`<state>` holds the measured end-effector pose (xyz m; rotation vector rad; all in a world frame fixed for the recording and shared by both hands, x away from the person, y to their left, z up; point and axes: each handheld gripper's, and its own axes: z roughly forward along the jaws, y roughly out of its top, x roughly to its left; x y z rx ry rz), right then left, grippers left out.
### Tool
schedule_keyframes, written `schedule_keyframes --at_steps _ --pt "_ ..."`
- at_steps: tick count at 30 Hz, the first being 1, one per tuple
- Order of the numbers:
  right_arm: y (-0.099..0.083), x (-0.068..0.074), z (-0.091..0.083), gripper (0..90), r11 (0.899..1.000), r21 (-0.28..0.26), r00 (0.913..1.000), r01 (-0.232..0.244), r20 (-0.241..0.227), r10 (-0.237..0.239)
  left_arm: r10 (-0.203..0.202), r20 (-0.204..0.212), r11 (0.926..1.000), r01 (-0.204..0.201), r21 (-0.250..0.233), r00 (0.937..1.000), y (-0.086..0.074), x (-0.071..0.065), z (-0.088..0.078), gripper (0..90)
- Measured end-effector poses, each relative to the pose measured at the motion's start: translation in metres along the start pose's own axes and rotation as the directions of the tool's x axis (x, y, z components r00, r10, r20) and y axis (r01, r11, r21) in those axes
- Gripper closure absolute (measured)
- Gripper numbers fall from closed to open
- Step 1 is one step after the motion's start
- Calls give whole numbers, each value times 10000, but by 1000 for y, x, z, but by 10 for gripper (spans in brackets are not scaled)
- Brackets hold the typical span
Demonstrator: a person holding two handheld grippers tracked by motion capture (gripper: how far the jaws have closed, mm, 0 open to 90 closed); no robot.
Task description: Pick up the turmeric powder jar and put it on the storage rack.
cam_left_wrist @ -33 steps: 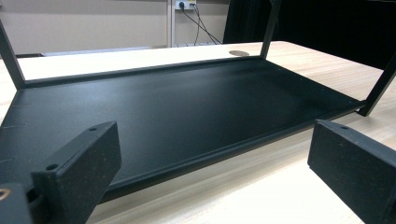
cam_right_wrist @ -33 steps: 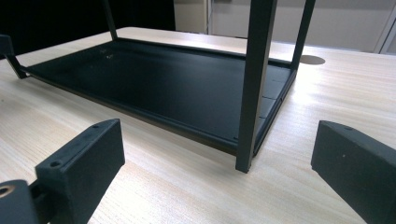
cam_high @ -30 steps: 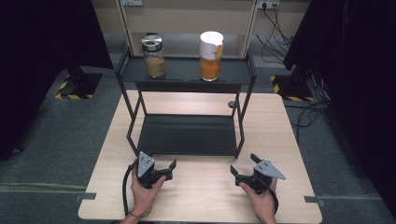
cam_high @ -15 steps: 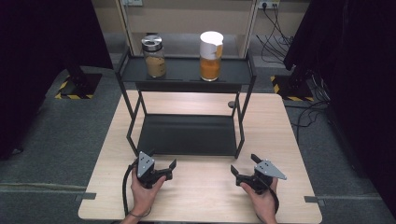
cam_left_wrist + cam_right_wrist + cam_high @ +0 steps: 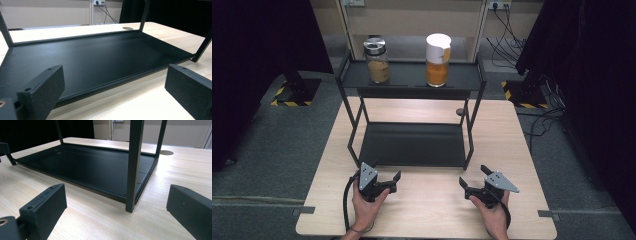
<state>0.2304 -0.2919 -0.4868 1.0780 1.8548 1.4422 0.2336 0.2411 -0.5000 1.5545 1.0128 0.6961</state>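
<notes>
Resting on the surface point(image 5: 432, 210), left tongs point(image 5: 391, 181) and right tongs point(image 5: 468, 186) gape empty before the black rack point(image 5: 412, 145).

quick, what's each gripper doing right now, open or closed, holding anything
Left gripper: open, holding nothing, resting on the table in front of the black rack.
Right gripper: open, holding nothing, also on the table.

Rack's point(image 5: 95, 57) upper shelf beyond both claw views' top edges.
</notes>
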Motion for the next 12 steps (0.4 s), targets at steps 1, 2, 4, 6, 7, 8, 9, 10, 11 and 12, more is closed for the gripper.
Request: schedule_keyframes --at_steps 1,2,4,6,7,8,9,10,11,12 --pt "0 0 0 31 10000 14 10000 3 0 -3 2 1 10000 -2 6 10000 0 0 0 22" --pt "0 0 0 31 10000 11 10000 19 -9 -19 -2 2 10000 2 11 10000 0 0 0 22" --pt "0 0 -1 31 10000 13 10000 17 -11 -17 10 -5 10000 -10 31 10000 1 0 0 22" --pt "0 0 -1 31 10000 -7 10000 8 -31 -8 7 -13 10000 -7 29 10000 1 0 0 22" --pt "-1 0 -1 30 10000 -29 10000 15 -37 -15 -3 -12 10000 3 23 10000 0 0 0 22" --pt "-1 -1 -1 31 10000 -22 10000 6 -45 -6 -3 -15 10000 3 22 10000 0 0 0 22" --pt "-1 -1 -1 31 10000 -26 10000 5 -51 -5 -8 -14 10000 8 22 10000 0 0 0 22" --pt "-1 -1 -1 31 10000 -19 10000 -18 -58 18 -14 -12 10000 14 21 10000 0 0 0 22" --pt "-1 -1 -1 31 10000 -11 10000 -4 -66 4 -18 -7 10000 18 21 10000 0 0 0 22" --pt "-1 -1 -1 31 10000 -8 10000 -15 -75 15 -24 -6 10000 24 13 10000 0 0 0 22"
